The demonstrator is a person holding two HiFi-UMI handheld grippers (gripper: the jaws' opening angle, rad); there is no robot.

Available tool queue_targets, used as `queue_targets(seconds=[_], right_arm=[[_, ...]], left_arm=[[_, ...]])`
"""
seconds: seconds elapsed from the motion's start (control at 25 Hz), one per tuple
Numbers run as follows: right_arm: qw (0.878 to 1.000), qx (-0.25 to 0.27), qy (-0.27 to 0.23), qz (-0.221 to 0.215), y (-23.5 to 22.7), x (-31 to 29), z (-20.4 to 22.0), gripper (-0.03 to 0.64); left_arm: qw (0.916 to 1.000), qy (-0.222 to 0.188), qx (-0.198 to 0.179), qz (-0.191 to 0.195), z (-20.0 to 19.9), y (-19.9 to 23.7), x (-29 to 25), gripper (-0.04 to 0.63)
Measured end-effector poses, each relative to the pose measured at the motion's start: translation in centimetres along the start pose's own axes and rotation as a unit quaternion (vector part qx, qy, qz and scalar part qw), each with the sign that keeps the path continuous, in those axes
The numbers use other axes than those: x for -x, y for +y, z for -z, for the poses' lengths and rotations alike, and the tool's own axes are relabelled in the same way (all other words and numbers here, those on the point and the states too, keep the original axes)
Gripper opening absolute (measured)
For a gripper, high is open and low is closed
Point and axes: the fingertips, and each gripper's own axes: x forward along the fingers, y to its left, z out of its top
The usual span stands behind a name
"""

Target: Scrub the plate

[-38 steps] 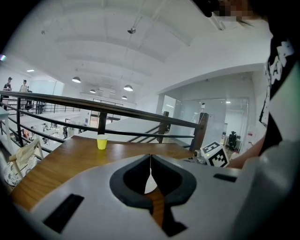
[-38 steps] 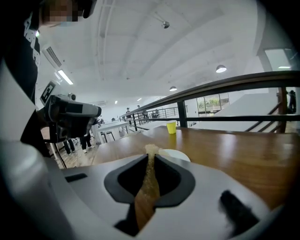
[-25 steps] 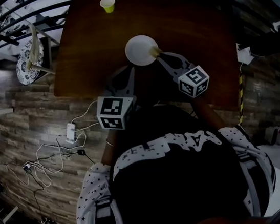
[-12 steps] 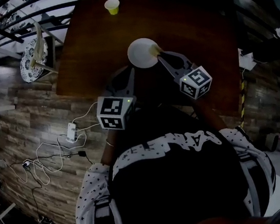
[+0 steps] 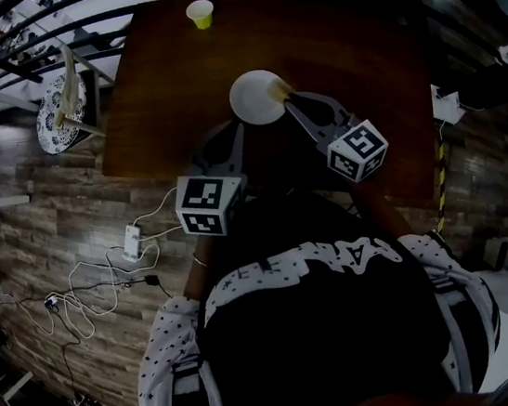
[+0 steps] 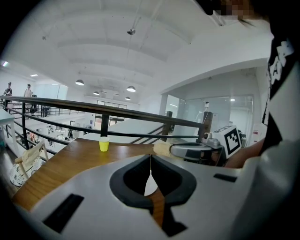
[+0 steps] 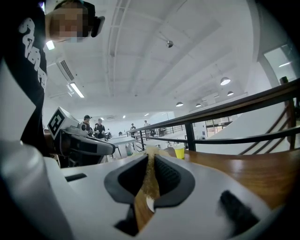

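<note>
A white plate [image 5: 256, 97] sits tilted over the brown table [image 5: 344, 44]. My left gripper [image 5: 240, 124] is shut on its near rim. In the left gripper view the plate [image 6: 150, 183] shows edge-on as a thin white sliver between the closed jaws of that gripper [image 6: 150, 161]. My right gripper [image 5: 287, 100] is shut on a tan sponge [image 5: 278, 89], which touches the plate's right rim. The sponge [image 7: 150, 174] fills the narrow gap between the closed jaws in the right gripper view.
A small yellow cup [image 5: 200, 13] stands at the table's far edge, near a black railing [image 6: 117, 115]. Left of the table stands a chair with a patterned cushion [image 5: 58, 108]. Cables and a power strip [image 5: 130, 240] lie on the wooden floor.
The plate and both grippers have stayed almost in place. The sponge has shifted slightly along the plate's right rim.
</note>
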Motion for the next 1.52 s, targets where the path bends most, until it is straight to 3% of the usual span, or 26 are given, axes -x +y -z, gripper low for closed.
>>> queue_targets(seconds=[1.52], right_arm=[[1.0, 0.01, -0.003, -0.029, 0.17, 0.14, -0.48, 0.049]], left_arm=[[0.9998, 0.006, -0.004, -0.019, 0.07, -0.49, -0.33, 0.014]])
